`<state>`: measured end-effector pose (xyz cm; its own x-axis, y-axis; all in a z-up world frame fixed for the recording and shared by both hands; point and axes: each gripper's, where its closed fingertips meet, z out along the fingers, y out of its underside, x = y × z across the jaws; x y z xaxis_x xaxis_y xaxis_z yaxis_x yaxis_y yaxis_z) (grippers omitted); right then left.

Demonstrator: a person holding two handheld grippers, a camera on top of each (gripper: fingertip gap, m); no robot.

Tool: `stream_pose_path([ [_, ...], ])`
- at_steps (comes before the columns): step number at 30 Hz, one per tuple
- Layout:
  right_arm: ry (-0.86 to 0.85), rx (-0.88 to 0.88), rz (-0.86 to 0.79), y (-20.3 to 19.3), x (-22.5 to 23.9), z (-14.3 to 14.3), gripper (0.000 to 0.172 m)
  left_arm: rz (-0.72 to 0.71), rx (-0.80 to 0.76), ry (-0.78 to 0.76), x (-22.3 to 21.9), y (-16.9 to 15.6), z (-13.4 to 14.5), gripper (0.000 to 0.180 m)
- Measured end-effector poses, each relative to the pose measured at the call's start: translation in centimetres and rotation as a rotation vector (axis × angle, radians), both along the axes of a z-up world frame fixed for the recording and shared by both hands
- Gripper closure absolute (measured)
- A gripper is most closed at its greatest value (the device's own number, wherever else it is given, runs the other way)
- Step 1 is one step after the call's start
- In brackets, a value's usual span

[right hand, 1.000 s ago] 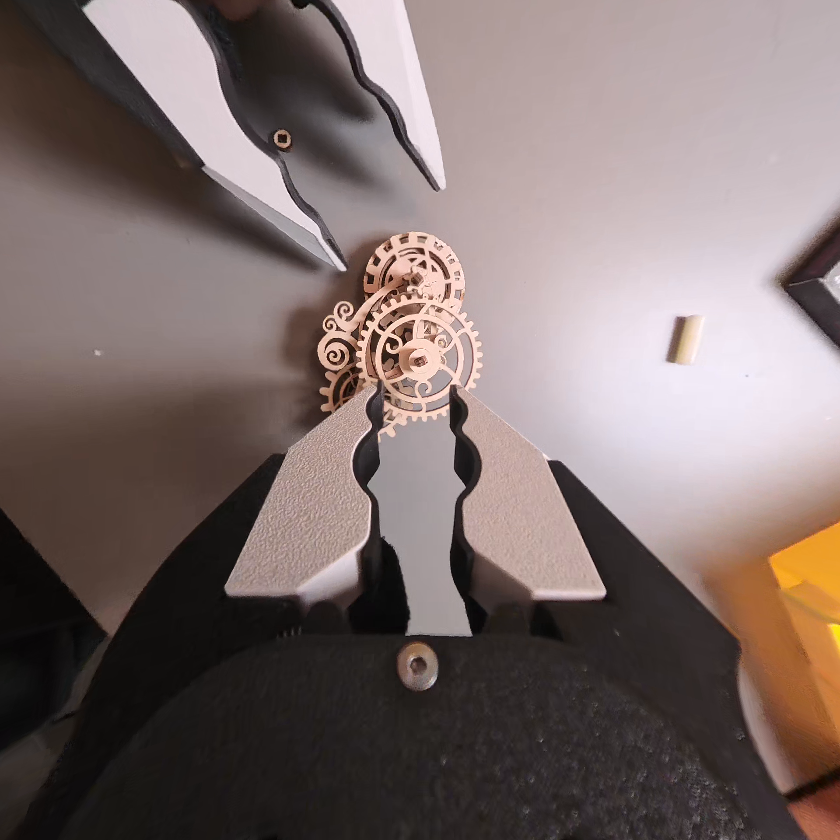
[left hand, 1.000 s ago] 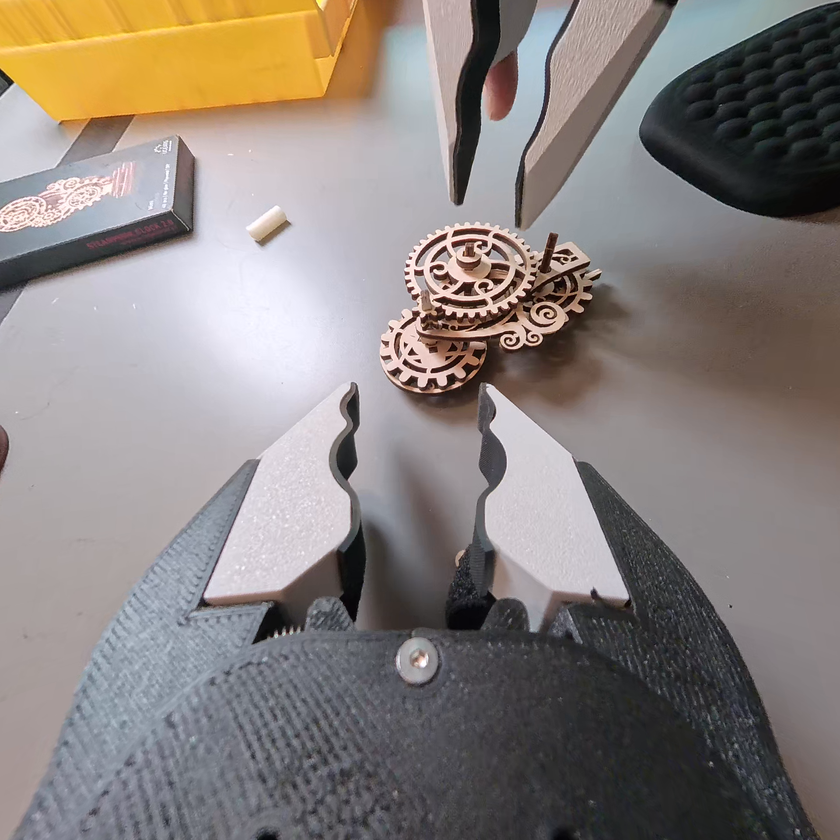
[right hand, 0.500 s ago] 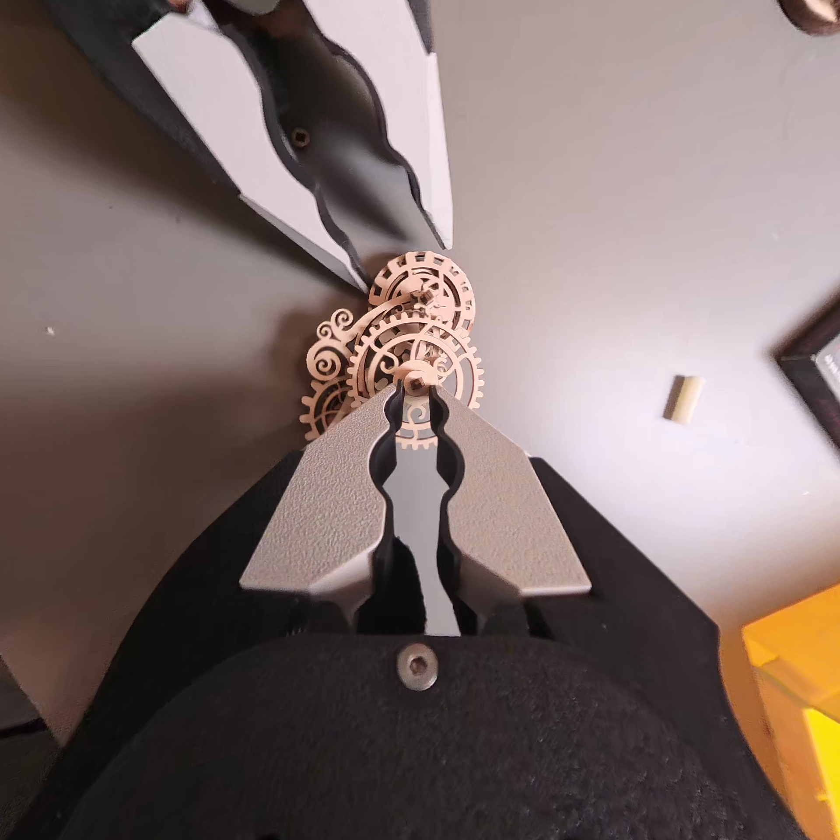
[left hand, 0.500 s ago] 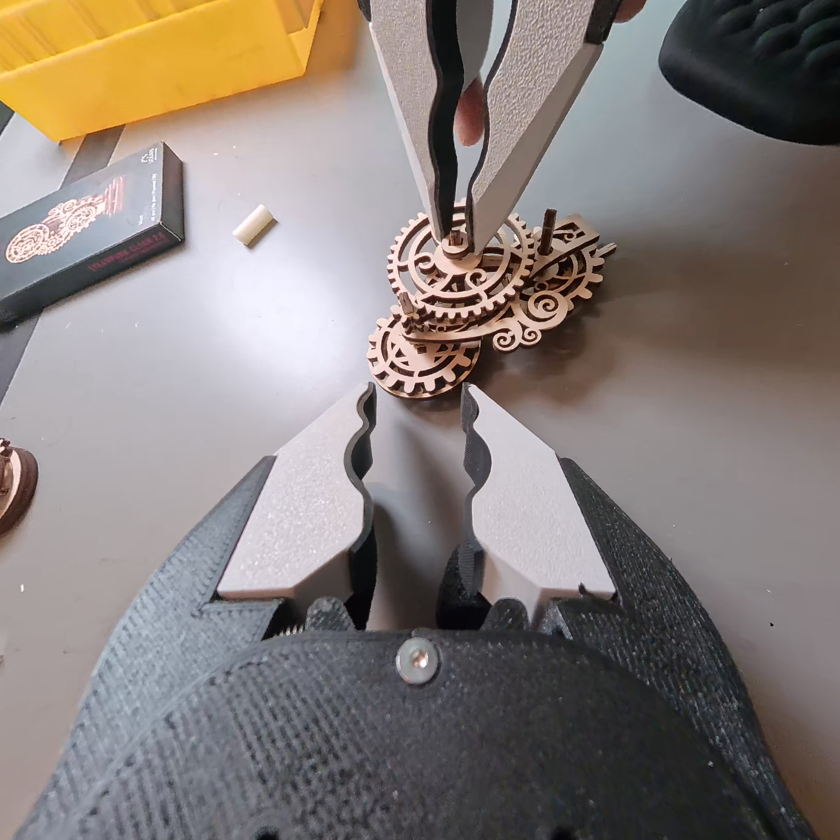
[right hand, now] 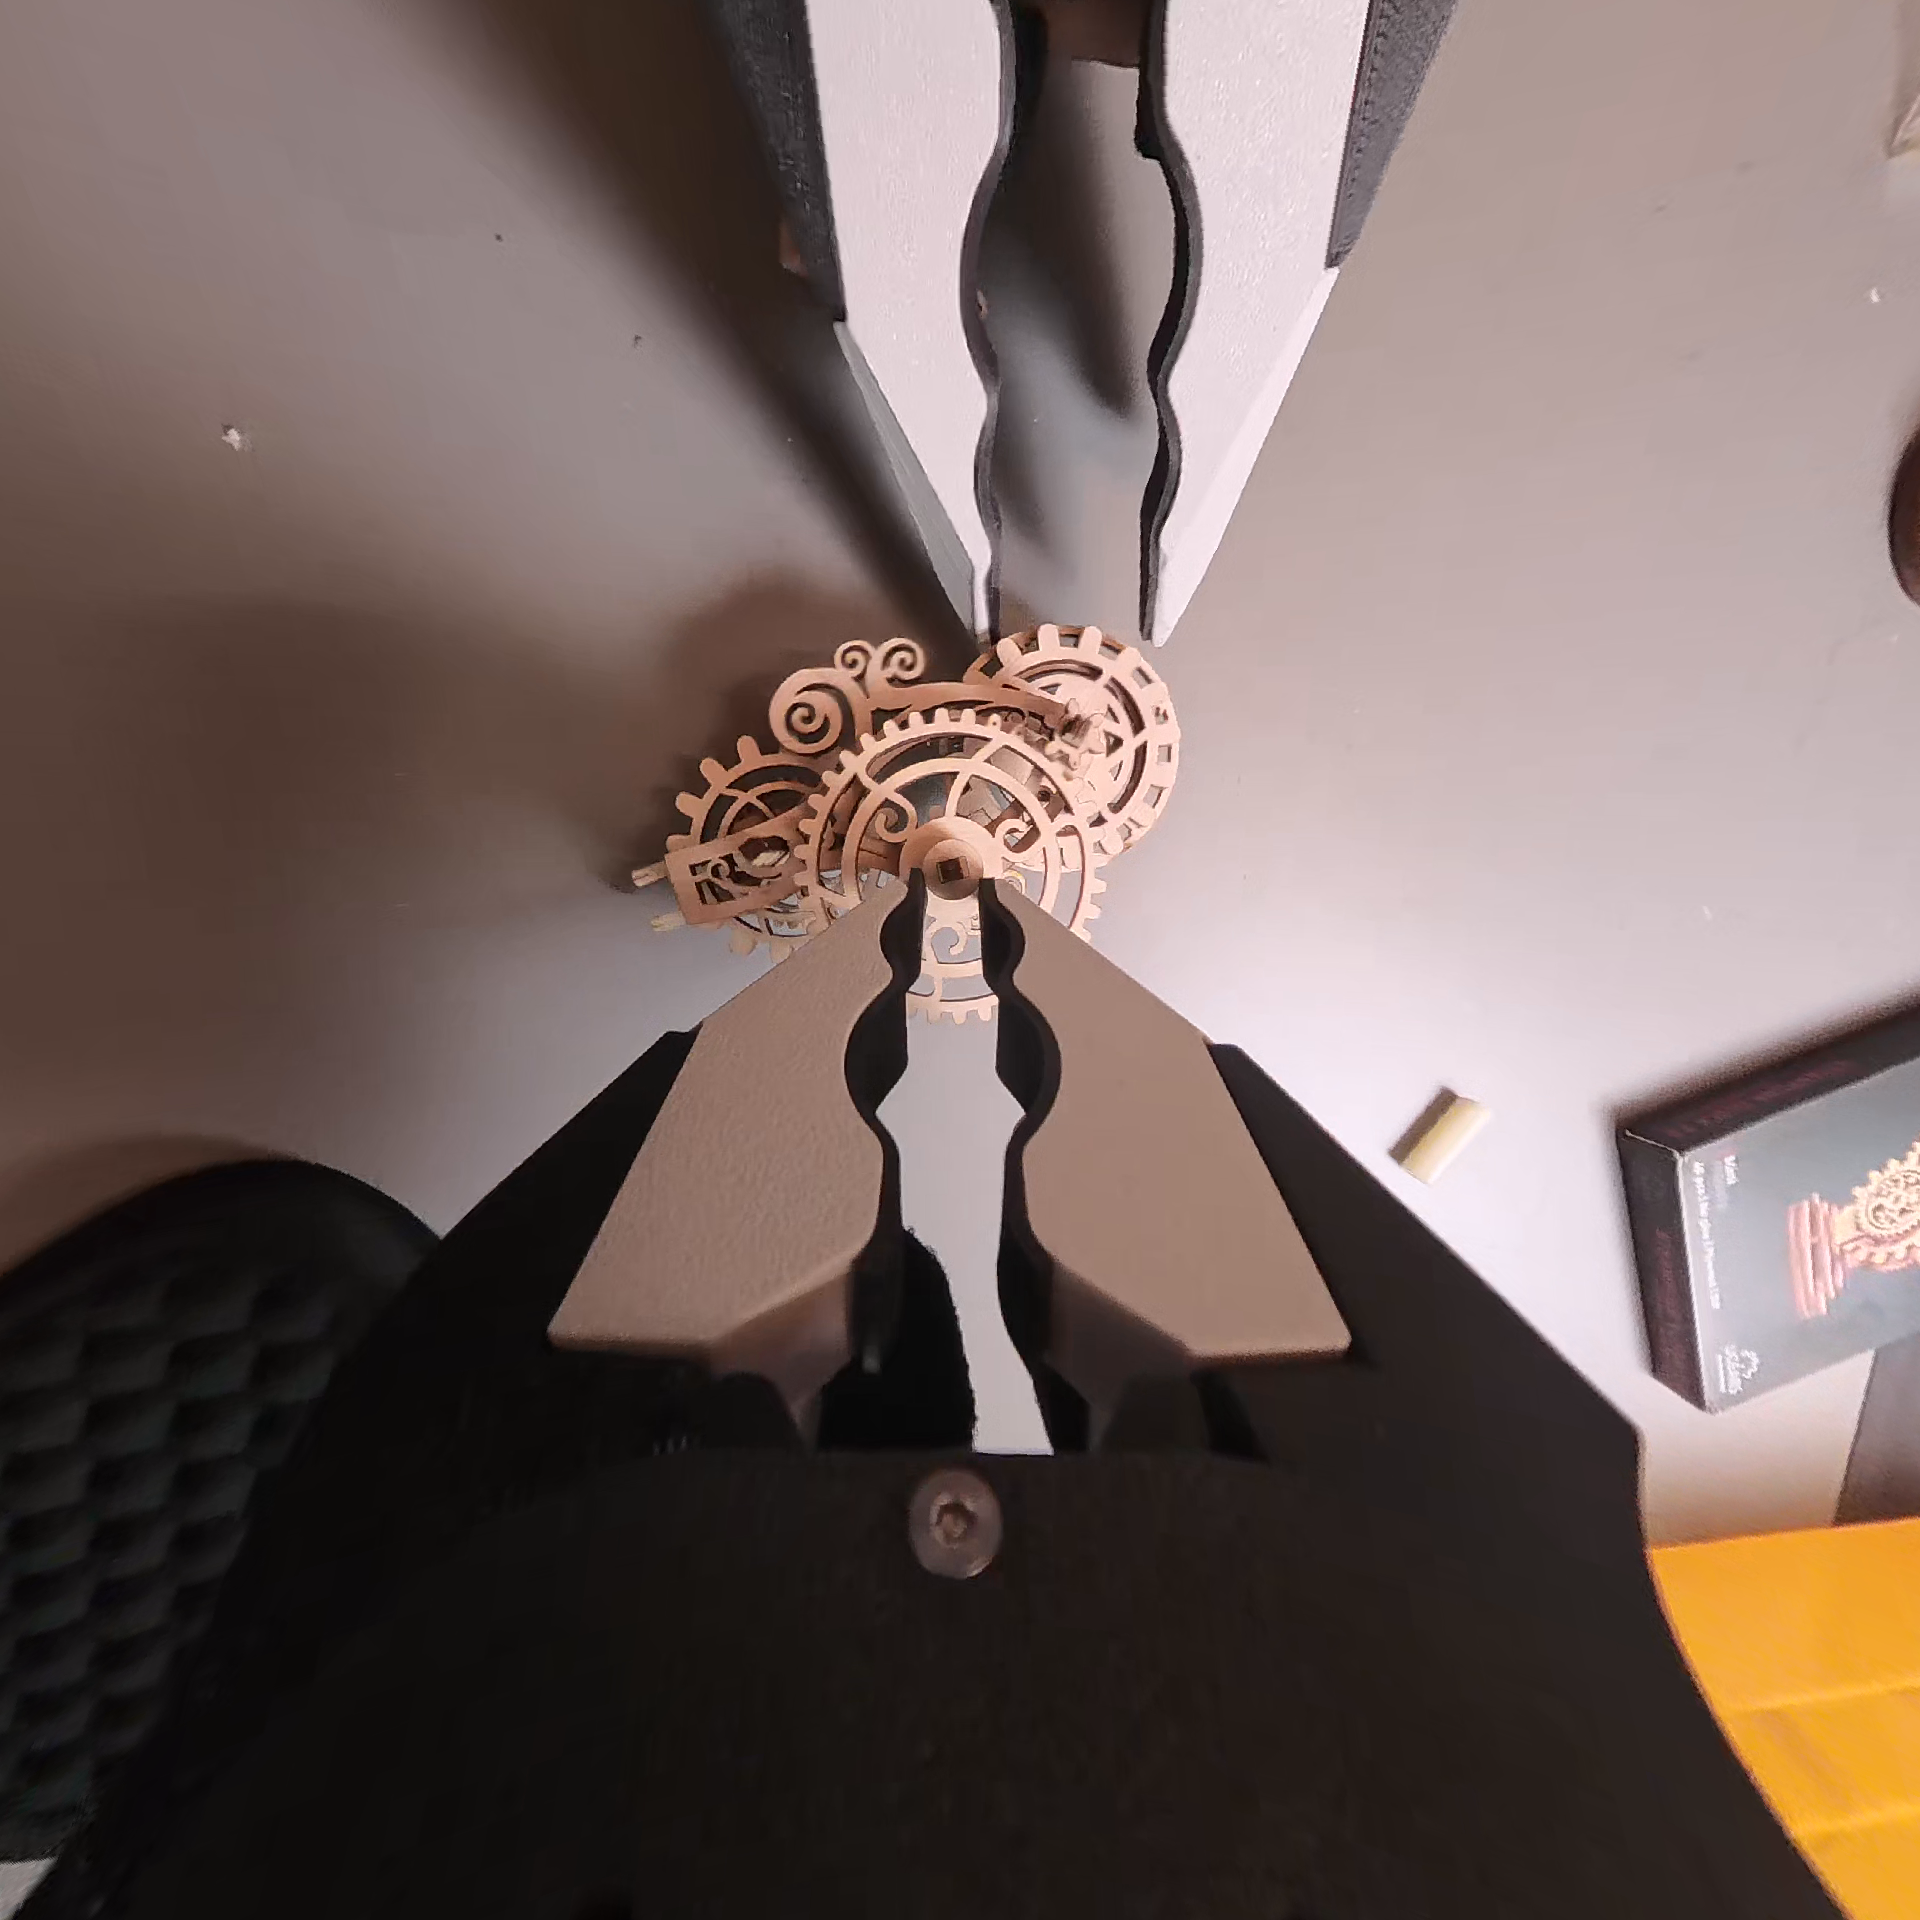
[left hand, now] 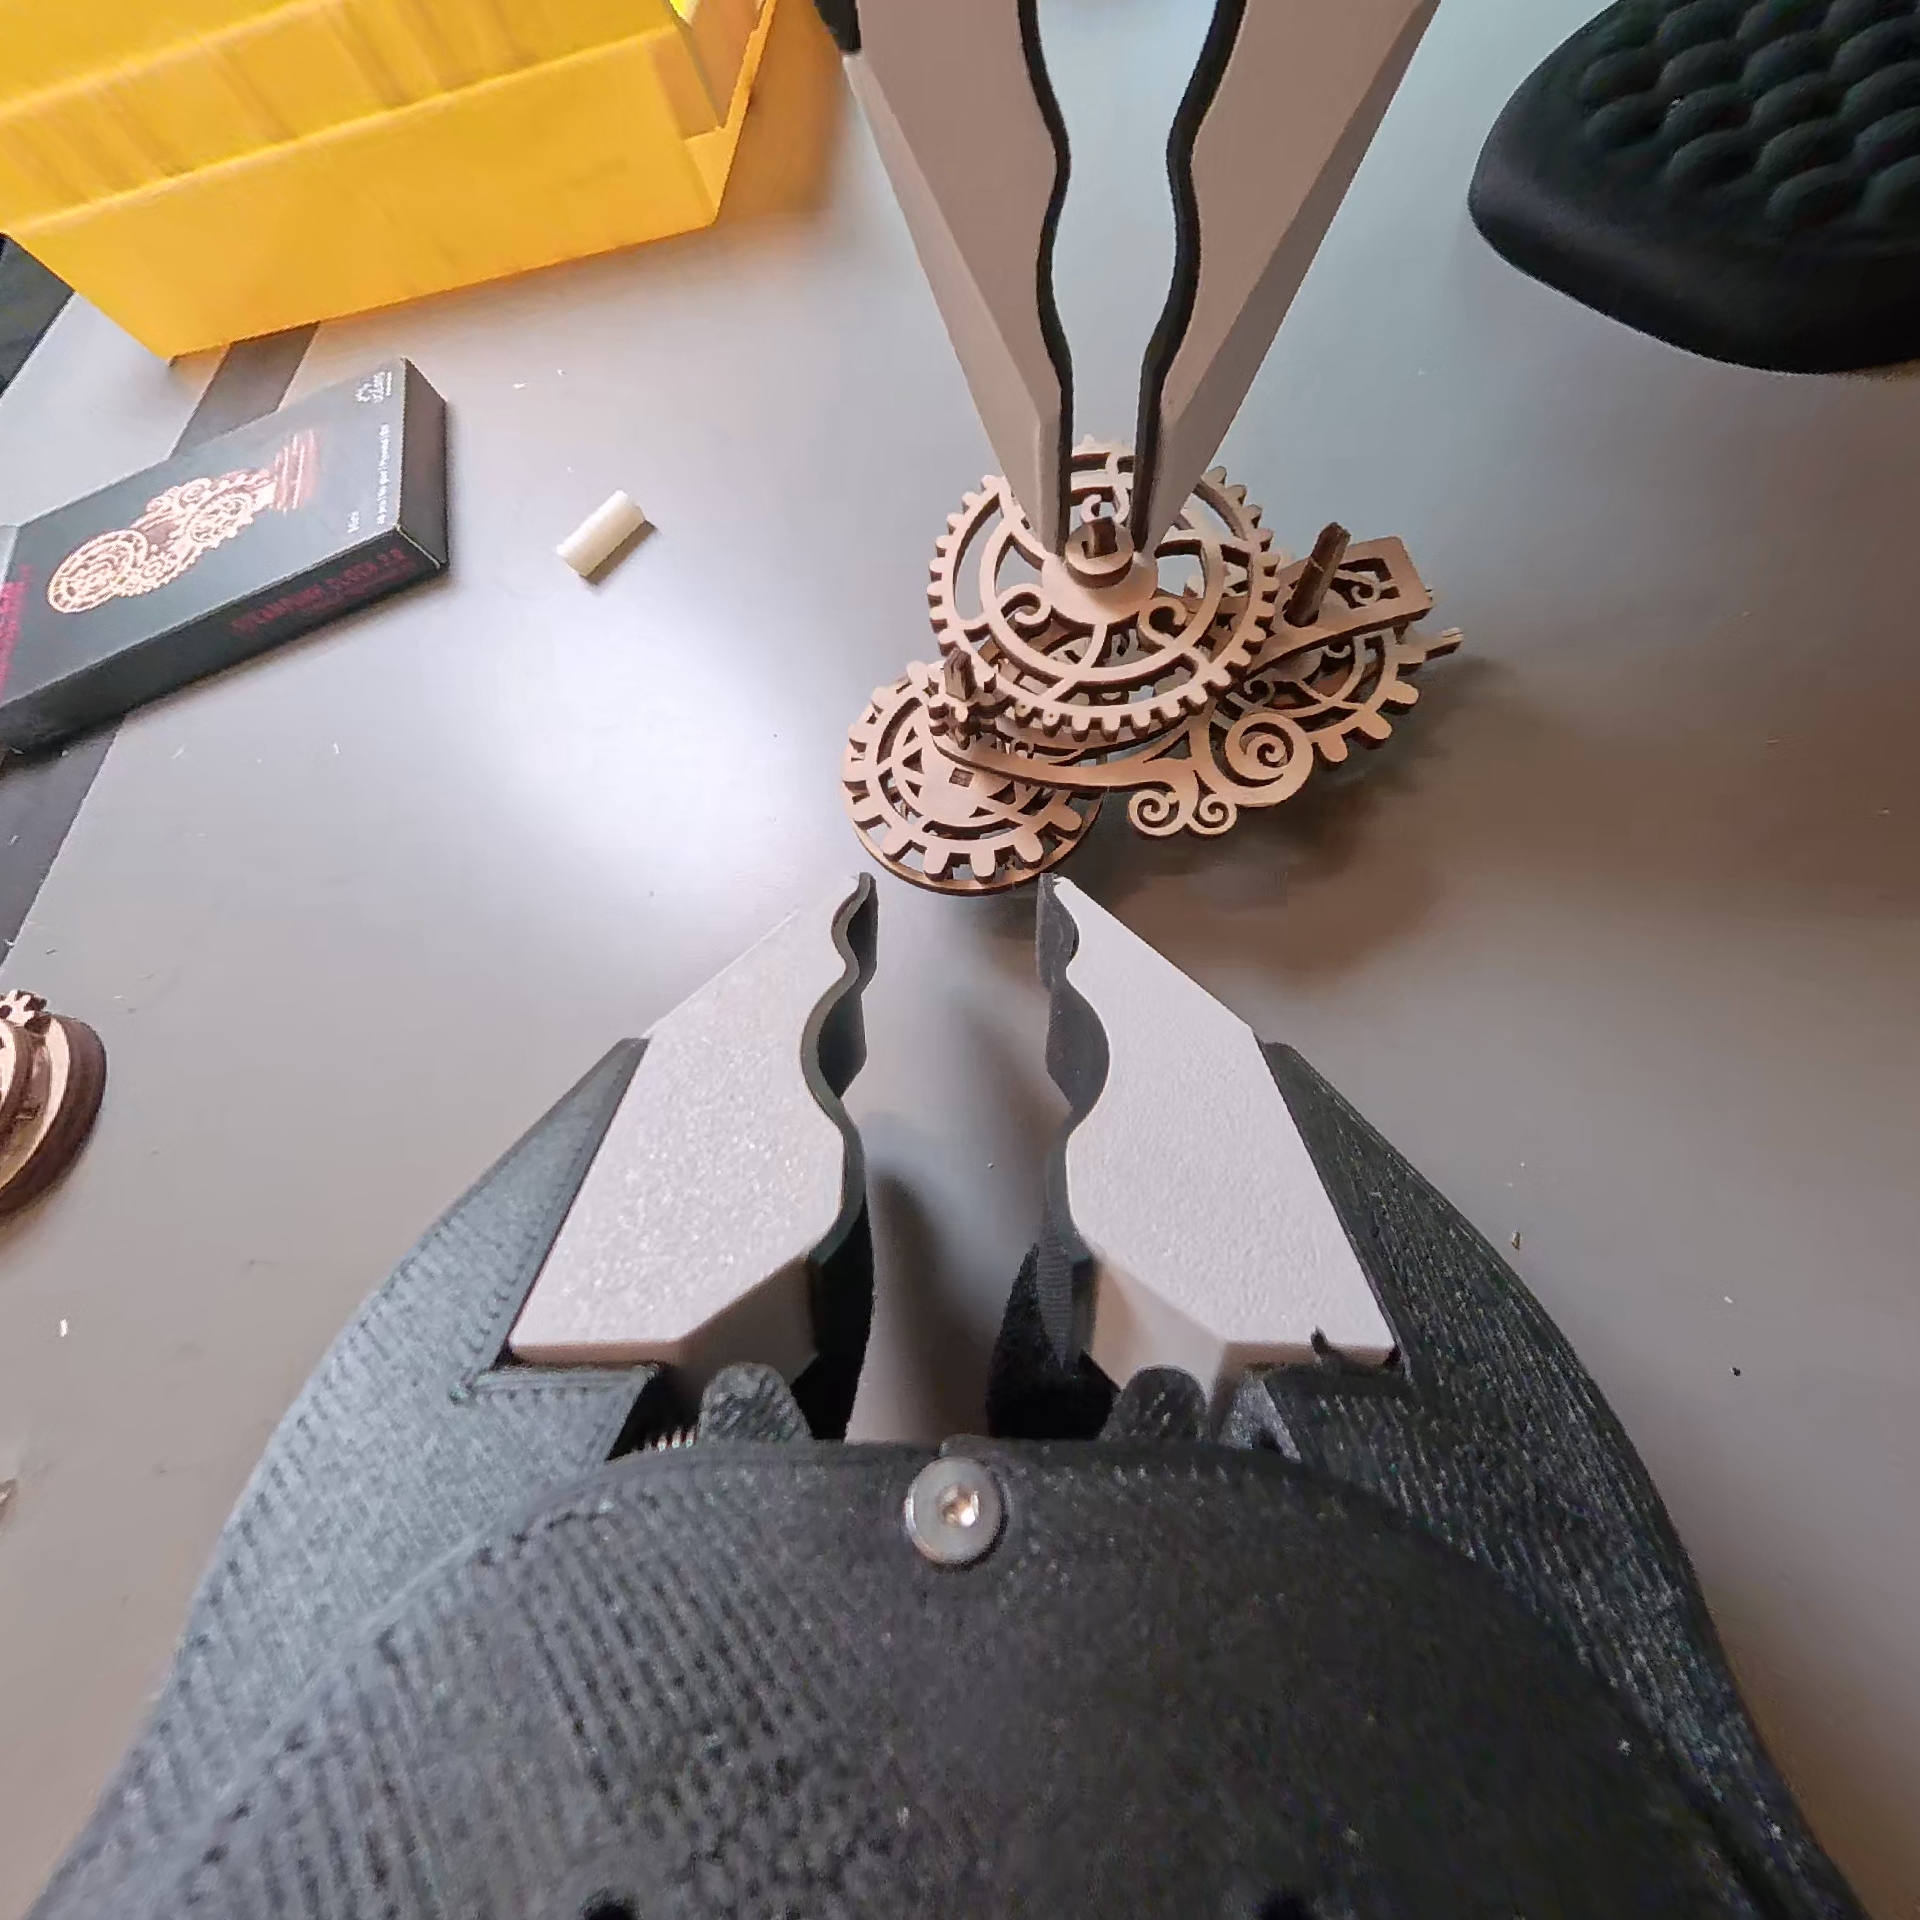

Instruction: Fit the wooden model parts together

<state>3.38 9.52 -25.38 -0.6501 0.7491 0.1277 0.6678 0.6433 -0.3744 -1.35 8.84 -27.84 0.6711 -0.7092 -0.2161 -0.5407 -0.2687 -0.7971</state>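
Gears (left hand: 1101, 665) mostly joined mid-table; right gripper (left hand: 1099, 525) pinches hub (right hand: 951, 862); left gripper (left hand: 956, 904) part open, empty; base (left hand: 42, 1101) waits at edge

From my left gripper, the gear model (left hand: 1132, 675) lies on the table (left hand: 520, 831) just ahead. Left of the model lies a peg (left hand: 605, 533), farther left a box (left hand: 208, 540), behind them a bin (left hand: 364, 177); a cushion (left hand: 1714, 177) lies right-behind.

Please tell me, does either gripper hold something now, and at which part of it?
The right gripper pinches the small round hub at the centre of the wooden gear assembly. The left gripper is open beside it, holding nothing.
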Motion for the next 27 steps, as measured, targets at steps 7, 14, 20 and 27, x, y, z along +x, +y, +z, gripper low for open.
stream_pose_path([
  [7, 0.026, -0.028, -0.012, 0.0, -0.3, -0.5, 0.163, -0.012, -0.010, 0.018, 0.0, -0.3, -0.4, 0.151],
  [14, 0.073, -0.073, -0.064, 0.3, -0.1, 0.7, 0.156, 0.007, -0.010, 0.008, -0.6, -0.2, -0.2, 0.151],
  [20, 0.173, -0.169, -0.201, 1.1, 1.6, 1.9, 0.148, 0.007, -0.004, 0.005, -0.6, -0.3, -0.2, 0.150],
  [27, 0.223, -0.290, -0.370, 0.2, 3.9, -1.8, 0.134, 0.017, 0.012, 0.059, -0.5, -0.1, -0.6, 0.152],
])
